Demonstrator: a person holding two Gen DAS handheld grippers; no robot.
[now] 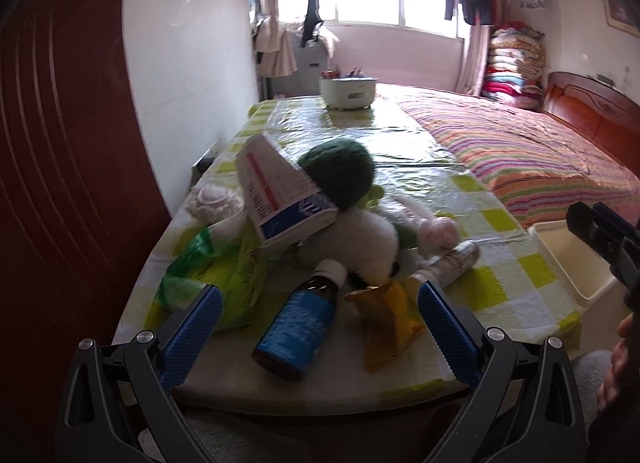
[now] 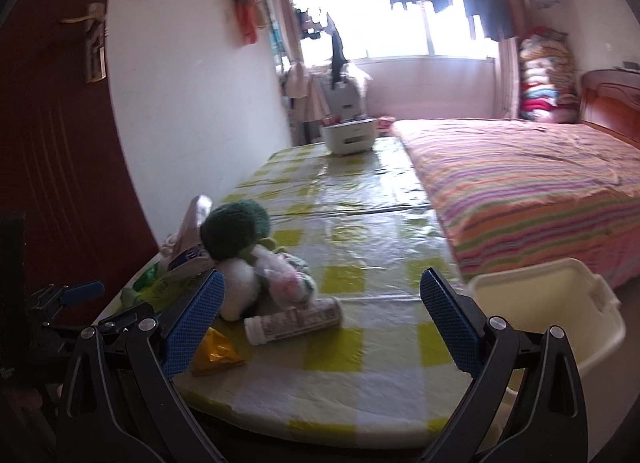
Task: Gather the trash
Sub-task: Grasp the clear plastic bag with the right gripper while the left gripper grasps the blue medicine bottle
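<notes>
Left gripper [image 1: 318, 303] spread wide, holding nothing, low at the near table edge. Blue bottle [image 1: 298, 329] lies between its fingers, white cap pointing to 12 o'clock, base close to the near edge. Yellow wrapper [image 1: 386, 321] just right of the bottle, touching the inner side of the right finger in view. Green plastic bag [image 1: 208, 275] at 10 o'clock, crumpled, behind the left finger, near the left table edge. White and blue carton [image 1: 280, 191] tilted, leaning on a plush toy [image 1: 360, 215] with a dark green top. White tube bottle [image 1: 452, 263] lies on its side at 1 o'clock, touching the plush.

Right gripper [image 2: 322, 303] also spread wide and empty, over the near right part of the table [image 2: 360, 223]. Tube bottle [image 2: 294, 321] between its fingers, nearer the left one; wrapper [image 2: 214, 353] at 8 o'clock beside the left fingertip. Cream bin [image 2: 560, 303] at 3 o'clock, off the table's right edge, just beside the right finger, open top. Striped bed [image 2: 540, 191] runs along the table's right side behind the bin.

Far half of the table bare checked cloth up to a white pot [image 2: 350, 137] at 12 o'clock by the far edge. Wall close along the left edge.
</notes>
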